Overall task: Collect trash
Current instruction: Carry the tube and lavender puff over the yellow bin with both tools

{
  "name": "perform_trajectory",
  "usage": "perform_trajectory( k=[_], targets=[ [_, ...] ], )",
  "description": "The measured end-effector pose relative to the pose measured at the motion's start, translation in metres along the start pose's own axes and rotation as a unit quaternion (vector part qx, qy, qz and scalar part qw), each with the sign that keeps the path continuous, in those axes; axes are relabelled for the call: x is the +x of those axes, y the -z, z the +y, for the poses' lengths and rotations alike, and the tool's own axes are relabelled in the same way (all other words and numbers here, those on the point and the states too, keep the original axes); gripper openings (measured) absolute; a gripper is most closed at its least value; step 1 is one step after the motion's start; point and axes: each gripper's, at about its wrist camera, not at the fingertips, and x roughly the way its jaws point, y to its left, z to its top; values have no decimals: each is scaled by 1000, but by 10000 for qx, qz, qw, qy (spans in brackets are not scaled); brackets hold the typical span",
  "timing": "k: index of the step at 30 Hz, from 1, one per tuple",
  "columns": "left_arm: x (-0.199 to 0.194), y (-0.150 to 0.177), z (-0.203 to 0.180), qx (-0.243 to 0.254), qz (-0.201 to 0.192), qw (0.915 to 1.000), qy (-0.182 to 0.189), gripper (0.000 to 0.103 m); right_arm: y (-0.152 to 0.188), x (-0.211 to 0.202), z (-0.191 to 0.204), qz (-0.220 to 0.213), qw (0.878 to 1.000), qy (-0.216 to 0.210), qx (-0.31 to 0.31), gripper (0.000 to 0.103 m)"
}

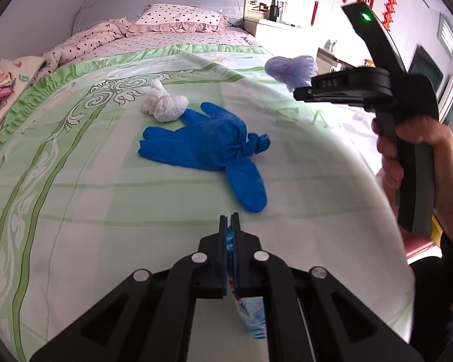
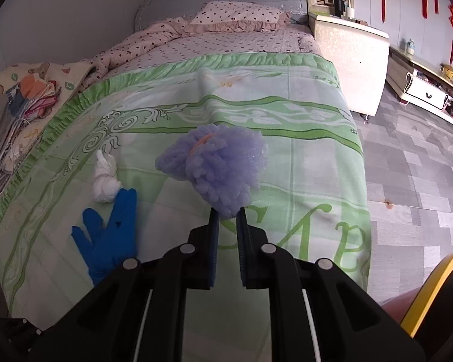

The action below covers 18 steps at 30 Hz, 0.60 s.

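My left gripper (image 1: 230,218) is shut on a thin blue-and-white wrapper (image 1: 250,316), pinched flat between its pads and hanging out behind them. Ahead of it on the green bedspread lie a knotted blue glove (image 1: 214,141) and a crumpled white tissue (image 1: 165,105). My right gripper (image 2: 228,214) is shut on a fluffy purple sponge (image 2: 217,163) and holds it above the bed. In the left wrist view that right gripper (image 1: 299,92) comes in from the right, a hand (image 1: 407,138) on its handle and the purple sponge (image 1: 290,68) at its tip. The blue glove (image 2: 111,229) and white tissue (image 2: 105,181) also lie left of the right gripper.
The bed's right edge (image 2: 359,157) drops to a grey tiled floor (image 2: 413,181). A white nightstand (image 2: 353,57) stands by the headboard, a low cabinet (image 2: 428,87) along the wall. Folded clothes (image 2: 24,99) pile at the bed's left. A yellow-rimmed object (image 2: 438,280) sits at lower right.
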Motion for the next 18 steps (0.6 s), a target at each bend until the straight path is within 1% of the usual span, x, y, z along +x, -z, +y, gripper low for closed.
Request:
perform_trajectory(
  k=[4, 8, 18],
  targets=[
    [-14, -8, 2, -69, -142, 9999, 56, 2, 1, -23, 1, -116, 9999, -52, -15, 11],
    [-31, -18, 4, -222, -259, 9992, 188, 2, 3, -49, 0, -223, 9997, -139, -4, 11],
    [-62, -33, -5, -294, -512, 9979, 258, 2, 8, -112, -10, -480, 9987, -183, 9, 11]
  ],
)
